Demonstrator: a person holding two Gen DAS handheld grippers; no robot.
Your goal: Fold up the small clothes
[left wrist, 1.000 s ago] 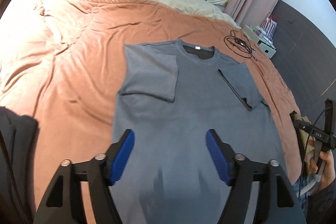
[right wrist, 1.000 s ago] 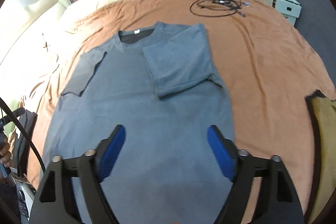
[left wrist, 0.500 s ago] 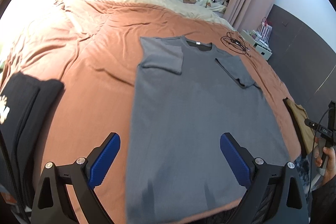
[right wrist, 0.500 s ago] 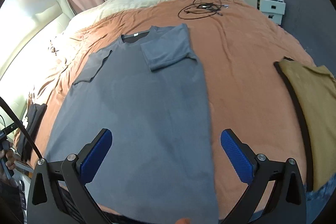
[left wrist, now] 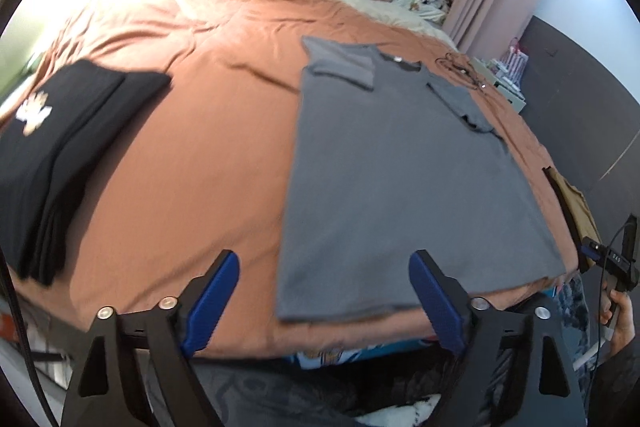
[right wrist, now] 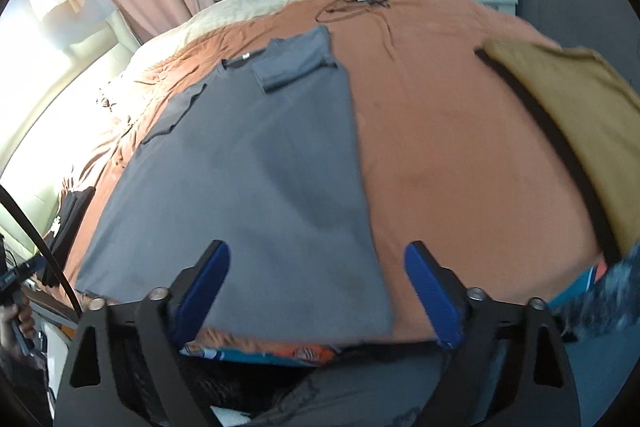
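Across the rust-orange quilted bedspread (left wrist: 192,147), going left to right in the left wrist view: a folded black garment with a pale print (left wrist: 60,147) at left, then a flat grey knit T-shirt (left wrist: 392,179) at centre, both sleeves folded inward. An ochre cloth with a dark edge (right wrist: 560,107) fills the right wrist view's right side. Left gripper (left wrist: 326,303) and right gripper (right wrist: 316,291) hover with blue ribbed pads spread wide, holding nothing.

Grey T-shirt (left wrist: 400,163) lies flat on bedspread, both sleeves seemingly folded inward.
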